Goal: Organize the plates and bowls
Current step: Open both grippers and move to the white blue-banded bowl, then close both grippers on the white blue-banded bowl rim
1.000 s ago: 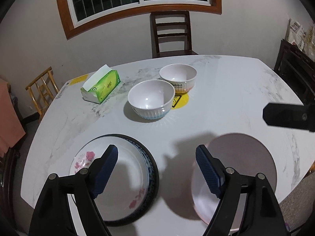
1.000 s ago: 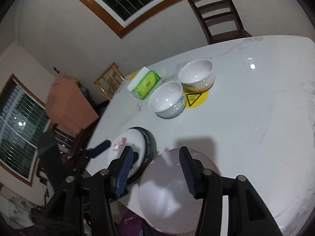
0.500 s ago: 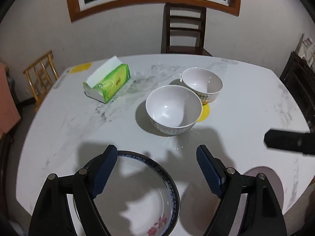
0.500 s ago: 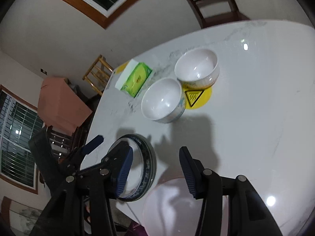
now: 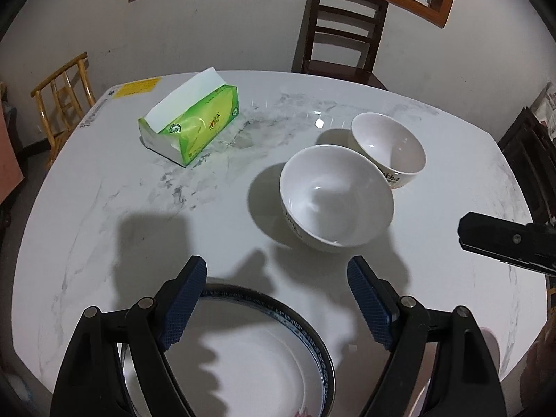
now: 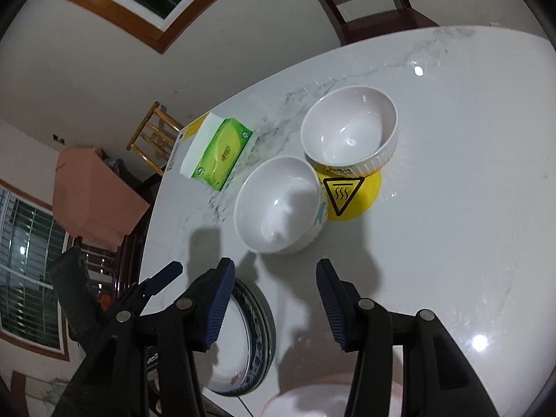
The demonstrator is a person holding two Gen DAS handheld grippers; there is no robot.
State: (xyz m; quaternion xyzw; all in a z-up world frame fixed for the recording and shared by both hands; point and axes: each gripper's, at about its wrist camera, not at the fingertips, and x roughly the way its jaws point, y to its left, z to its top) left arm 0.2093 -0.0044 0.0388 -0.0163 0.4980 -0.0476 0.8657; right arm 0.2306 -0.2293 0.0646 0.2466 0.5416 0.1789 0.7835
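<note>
While both grippers are held wide apart with nothing between their blue pads, the left gripper (image 5: pixel 276 304) is seen above the far rim of a blue-rimmed plate (image 5: pixel 264 358) that lies at the near edge of the marble table (image 5: pixel 104 208). The right gripper (image 6: pixel 274 304) is held just to the right of that plate, which seems to top a small stack, and a pale pink plate (image 6: pixel 312 398) is partly seen at the bottom edge beneath it. Farther on, a plain white bowl (image 5: pixel 336 196) is set near the table's middle, and just behind it, touching or nearly so, a ribbed white bowl (image 6: pixel 348 128) is set on a yellow hot-surface sticker (image 6: pixel 347 193). To the left, a green tissue pack (image 5: pixel 191 121) is laid, and a dark wooden chair (image 5: pixel 342 34) is placed beyond the far edge.
</note>
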